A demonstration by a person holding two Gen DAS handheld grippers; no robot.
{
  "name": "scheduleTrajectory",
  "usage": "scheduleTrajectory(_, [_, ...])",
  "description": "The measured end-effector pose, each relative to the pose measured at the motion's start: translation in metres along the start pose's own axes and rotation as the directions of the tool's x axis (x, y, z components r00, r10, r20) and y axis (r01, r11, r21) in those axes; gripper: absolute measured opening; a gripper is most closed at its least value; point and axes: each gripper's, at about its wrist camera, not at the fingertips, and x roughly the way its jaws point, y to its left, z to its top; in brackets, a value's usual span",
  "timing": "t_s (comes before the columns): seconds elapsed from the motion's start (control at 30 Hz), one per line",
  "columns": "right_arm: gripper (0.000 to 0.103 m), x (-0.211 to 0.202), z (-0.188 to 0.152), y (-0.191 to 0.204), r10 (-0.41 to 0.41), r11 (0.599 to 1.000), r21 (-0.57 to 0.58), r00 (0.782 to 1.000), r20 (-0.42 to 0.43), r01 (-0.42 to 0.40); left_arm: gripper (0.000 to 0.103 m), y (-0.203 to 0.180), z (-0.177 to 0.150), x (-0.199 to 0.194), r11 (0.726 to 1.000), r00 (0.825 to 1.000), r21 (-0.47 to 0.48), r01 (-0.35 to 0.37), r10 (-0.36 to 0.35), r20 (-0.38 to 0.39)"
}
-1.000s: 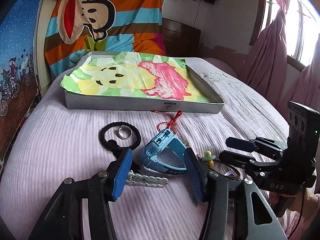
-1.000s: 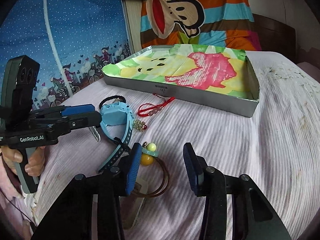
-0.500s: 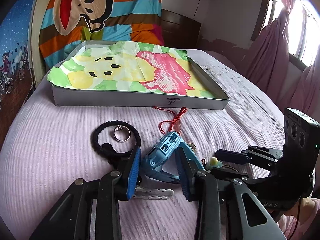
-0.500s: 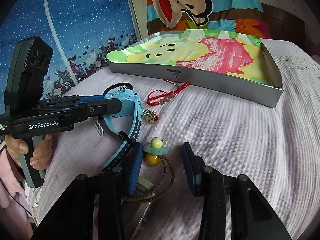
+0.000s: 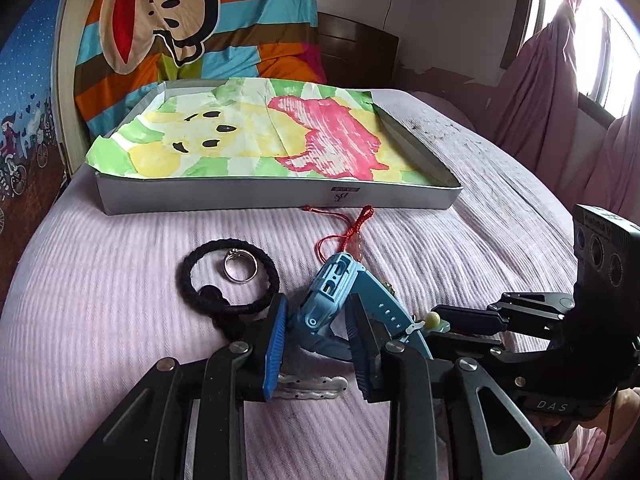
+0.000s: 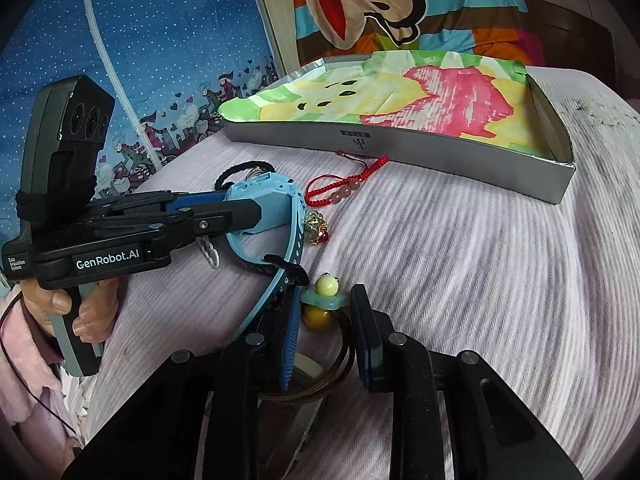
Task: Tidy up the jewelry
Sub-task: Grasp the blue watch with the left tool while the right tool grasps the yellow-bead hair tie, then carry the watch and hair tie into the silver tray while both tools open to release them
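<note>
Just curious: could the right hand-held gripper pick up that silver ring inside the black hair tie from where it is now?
Probably not directly. The silver ring lies beyond the blue watch and the left hand-held gripper, which stand between it and the right hand-held gripper.

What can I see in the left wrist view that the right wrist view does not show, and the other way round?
Only the left wrist view shows the window, the pink curtain and the silver ring plainly, lying inside the black hair tie.

Only the right wrist view shows the hand that holds the left gripper, the gold charm clearly, and the brown bangle.

Both show the blue watch between the left gripper's fingers, the red cord bracelet and the box.
</note>
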Motion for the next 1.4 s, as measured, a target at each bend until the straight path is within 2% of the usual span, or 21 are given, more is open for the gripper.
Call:
scheduleTrajectory(0.37, [0.022,0.001,-0.002,-0.002,-0.002,1.000,0.022,1.000,0.004,0.002,0.027,-0.001,0.007,0.010,1.000,0.999,0.001,0.019,-0.019,-0.032])
scheduleTrajectory(0.67, [0.022,-0.007,0.000,-0.001,-0.026,0.999,0.022,0.999,0.030,0.025,0.025,-0.005,-0.001,-0.006,0.999,0.998,-0.005,-0.036,0.036,0.048])
scheduleTrajectory(0.83, [0.022,-0.017,0.003,-0.005,-0.051,0.998,0.036,0.995,0.083,0.049,0.025,-0.002,-0.004,-0.020,0.998,0.991,-0.031,-0.056,0.059,0.119])
scheduleTrajectory(1.0, [0.022,-0.030,0.006,-0.011,-0.080,0.996,0.047,0.982,0.168,0.073,0.025,0.003,-0.003,-0.033,0.995,0.981,-0.081,-0.057,0.071,0.181])
scheduleTrajectory(1.13, [0.022,-0.044,0.015,-0.015,-0.099,0.995,0.043,0.964,0.246,0.091,0.025,0.007,0.006,-0.043,0.992,0.971,-0.120,-0.044,0.071,0.230])
scheduleTrajectory(1.23, [0.022,-0.051,0.031,-0.023,-0.101,0.994,0.060,0.948,0.302,0.087,0.025,0.008,0.019,-0.049,0.989,0.962,-0.143,-0.048,0.084,0.259])
scheduleTrajectory(1.4, [0.022,-0.045,0.065,-0.036,-0.129,0.991,0.073,0.931,0.343,0.110,0.025,0.014,0.047,-0.050,0.982,0.946,-0.176,-0.070,0.122,0.300])
